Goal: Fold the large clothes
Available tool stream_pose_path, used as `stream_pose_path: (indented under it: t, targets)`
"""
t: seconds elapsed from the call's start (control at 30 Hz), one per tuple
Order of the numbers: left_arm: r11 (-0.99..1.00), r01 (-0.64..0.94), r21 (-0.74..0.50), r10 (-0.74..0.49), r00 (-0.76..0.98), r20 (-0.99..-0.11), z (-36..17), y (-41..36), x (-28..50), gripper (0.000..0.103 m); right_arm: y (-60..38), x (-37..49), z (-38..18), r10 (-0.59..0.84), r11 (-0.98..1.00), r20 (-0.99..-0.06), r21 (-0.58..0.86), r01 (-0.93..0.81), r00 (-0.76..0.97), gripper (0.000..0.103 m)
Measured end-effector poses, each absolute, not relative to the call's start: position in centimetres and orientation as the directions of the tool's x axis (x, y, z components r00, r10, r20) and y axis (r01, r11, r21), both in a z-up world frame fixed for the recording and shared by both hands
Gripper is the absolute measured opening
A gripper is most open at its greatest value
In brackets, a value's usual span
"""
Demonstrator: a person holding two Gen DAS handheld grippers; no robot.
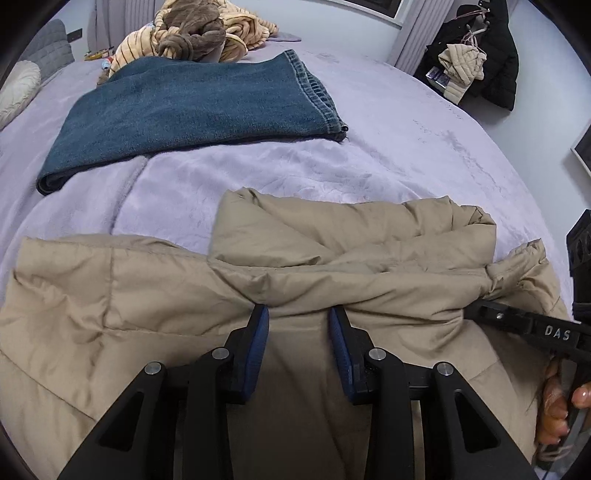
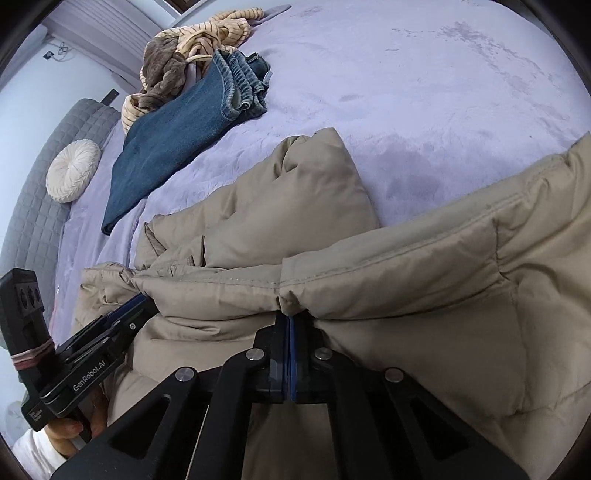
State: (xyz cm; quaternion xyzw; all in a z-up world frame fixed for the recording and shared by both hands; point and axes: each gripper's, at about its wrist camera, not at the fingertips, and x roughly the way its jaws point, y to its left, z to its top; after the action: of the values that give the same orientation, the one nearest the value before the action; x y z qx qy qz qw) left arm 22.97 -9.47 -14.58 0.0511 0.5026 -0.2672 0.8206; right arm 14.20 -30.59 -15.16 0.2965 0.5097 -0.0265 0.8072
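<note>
A beige puffer jacket (image 1: pixel 332 258) lies spread across the near side of the lilac bed (image 1: pixel 406 147), one part folded over on top. My left gripper (image 1: pixel 297 314) points down at a raised fold of it. Its blue pads (image 1: pixel 258 332) stand apart with flat fabric between them and nothing pinched. In the right wrist view the jacket (image 2: pixel 406 277) fills the foreground. My right gripper (image 2: pixel 289 317) has its pads together on a puckered seam at the jacket's edge. The right gripper (image 1: pixel 476 310) also shows at the right of the left view, and the left gripper (image 2: pixel 146 297) at the lower left of the right view.
Folded blue jeans (image 1: pixel 184 110) lie farther up the bed, with a heap of striped and brown clothes (image 1: pixel 195 33) behind them. A round white cushion (image 2: pixel 72 170) leans on the grey headboard (image 2: pixel 33 206). Dark coats (image 1: pixel 480 55) hang by the wall.
</note>
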Motion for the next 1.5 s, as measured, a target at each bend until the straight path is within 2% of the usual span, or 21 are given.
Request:
stream_pose_path:
  t: [0.13, 0.23, 0.4, 0.53, 0.67, 0.77, 0.8, 0.83, 0.87, 0.93, 1.07, 1.17, 1.37, 1.5]
  targets:
    - [0.877, 0.479, -0.039, -0.284, 0.453, -0.845, -13.3, -4.6, 23.8, 0.038, -33.8, 11.6, -13.0, 0.144, 0.859, -0.868, 0.348, 0.375, 0.475, 0.0]
    - [0.92, 0.392, 0.016, -0.192, 0.487, -0.852, -14.2, 0.3, 25.9, 0.038, -38.1, 9.2, -13.1, -0.003, 0.844, -0.896, 0.235, 0.481, 0.444, 0.0]
    - [0.967, 0.243, -0.072, -0.176, 0.441, -0.88, -17.8, 4.4, 29.4, 0.038, -42.6, 8.2, -16.5, 0.017, 0.74, -0.898, 0.306, 0.599, 0.439, 0.0]
    - [0.97, 0.24, -0.023, -0.133, 0.455, -0.881, -19.1, 2.8, 30.0, 0.038, -43.0, 9.4, -18.2, 0.002, 0.723, -0.9, 0.302, 0.621, 0.435, 0.0]
    - [0.971, 0.237, 0.003, -0.108, 0.455, -0.884, -18.5, 2.9, 29.5, 0.04, -42.9, 9.3, -17.5, -0.009, 0.723, -0.909, 0.282, 0.63, 0.417, 0.0]
    - [0.975, 0.223, 0.011, -0.092, 0.447, -0.89, -16.8, 3.5, 28.8, 0.042, -42.5, 8.6, -15.9, -0.006, 0.705, -0.911, 0.289, 0.648, 0.412, 0.007]
    - [0.975, 0.222, 0.012, -0.091, 0.446, -0.89, -16.1, 3.9, 28.3, 0.044, -42.2, 8.3, -15.3, 0.0, 0.702, -0.909, 0.296, 0.647, 0.416, 0.014]
    - [0.975, 0.222, 0.013, -0.09, 0.448, -0.89, -15.4, 4.2, 27.7, 0.047, -41.9, 7.8, -14.5, 0.005, 0.702, -0.904, 0.308, 0.643, 0.428, 0.024]
    - [0.975, 0.222, 0.011, -0.093, 0.452, -0.887, -14.7, 4.5, 27.2, 0.057, -41.5, 7.3, -13.7, 0.005, 0.702, -0.898, 0.316, 0.638, 0.44, 0.029]
    - [0.976, 0.218, 0.01, -0.095, 0.467, -0.879, -13.4, 5.3, 25.6, 0.067, -40.8, 6.0, -12.3, 0.006, 0.699, -0.887, 0.334, 0.632, 0.462, 0.043]
    - [0.973, 0.23, -0.022, -0.122, 0.431, -0.894, -12.0, 6.6, 22.5, 0.067, -39.0, 3.2, -10.4, 0.039, 0.682, -0.871, 0.381, 0.624, 0.489, 0.047]
    - [0.97, 0.241, -0.027, -0.124, 0.399, -0.909, -11.5, 7.2, 19.6, 0.067, -36.9, 0.6, -9.4, 0.061, 0.672, -0.865, 0.404, 0.62, 0.498, 0.053]
    - [0.969, 0.237, -0.076, -0.152, 0.325, -0.933, -11.1, 8.1, 14.3, 0.067, -33.1, -4.5, -9.0, 0.123, 0.654, -0.866, 0.438, 0.617, 0.484, 0.059]
    - [0.968, 0.237, -0.083, -0.152, 0.293, -0.944, -11.2, 8.5, 11.5, 0.067, -31.0, -7.1, -9.2, 0.157, 0.624, -0.863, 0.463, 0.629, 0.48, 0.066]
